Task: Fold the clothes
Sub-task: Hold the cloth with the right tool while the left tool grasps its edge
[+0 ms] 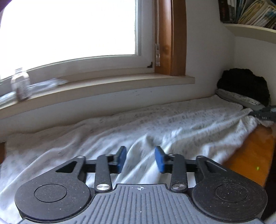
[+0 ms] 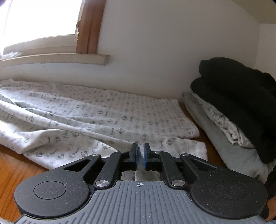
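A white garment with a small grey print [image 1: 120,124] lies spread and wrinkled over the wooden table [image 1: 253,155]. My left gripper [image 1: 140,155] hovers just above its creased near part, with the blue pads well apart and nothing pinched between them. In the right wrist view the same garment [image 2: 103,117] stretches along the wall, its near edge doubled over. My right gripper [image 2: 140,149] is shut on that near edge, and white fabric shows between the pads. The right gripper [image 1: 264,113] also appears at the far right of the left wrist view, pinching the cloth's corner.
A stack of folded clothes stands at the right against the wall: a black piece [image 2: 232,96] on top, a printed white one and a grey one [image 2: 224,148] beneath. A window sill [image 1: 103,86] with a plastic bottle [image 1: 20,84] runs behind. Books [image 1: 250,13] fill a shelf above.
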Tool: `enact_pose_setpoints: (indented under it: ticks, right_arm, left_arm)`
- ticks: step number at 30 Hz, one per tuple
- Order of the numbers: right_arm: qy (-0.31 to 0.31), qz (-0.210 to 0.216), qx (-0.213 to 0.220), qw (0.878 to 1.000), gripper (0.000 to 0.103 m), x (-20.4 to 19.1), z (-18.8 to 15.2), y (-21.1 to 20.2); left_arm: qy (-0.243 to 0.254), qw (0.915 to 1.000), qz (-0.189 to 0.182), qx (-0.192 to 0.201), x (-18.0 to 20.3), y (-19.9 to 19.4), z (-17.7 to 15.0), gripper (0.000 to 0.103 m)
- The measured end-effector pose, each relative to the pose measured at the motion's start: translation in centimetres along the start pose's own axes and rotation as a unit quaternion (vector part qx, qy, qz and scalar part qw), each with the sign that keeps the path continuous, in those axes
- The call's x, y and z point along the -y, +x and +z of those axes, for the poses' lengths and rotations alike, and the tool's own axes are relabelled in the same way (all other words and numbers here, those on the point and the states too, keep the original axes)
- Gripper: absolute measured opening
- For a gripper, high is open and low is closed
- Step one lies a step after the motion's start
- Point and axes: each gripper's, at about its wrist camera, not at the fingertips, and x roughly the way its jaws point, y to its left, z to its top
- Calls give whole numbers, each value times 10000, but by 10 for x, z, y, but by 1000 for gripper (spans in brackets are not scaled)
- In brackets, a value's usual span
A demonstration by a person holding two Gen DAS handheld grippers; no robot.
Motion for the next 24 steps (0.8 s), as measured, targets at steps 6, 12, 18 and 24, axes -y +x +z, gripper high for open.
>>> enact_pose_setpoints:
  ticks: [6, 12, 18, 24]
  right_arm:
    - [36, 33, -84, 10000, 12, 1, -5, 0]
    - [71, 53, -173, 9998, 34, 6, -7, -1]
    - [208, 503, -257, 9982, 24, 20, -8, -5]
    - [79, 554, -363, 9978, 7, 13, -4, -1]
  left_arm:
    - [141, 9986, 434, -249, -4, -52, -51, 59]
    - [220, 9965, 685, -422, -18, -64, -72, 56]
    - [-255, 9981, 538, -127, -56, -84, -52, 13]
    - [-332, 9961, 804, -169, -88, -76, -32, 20]
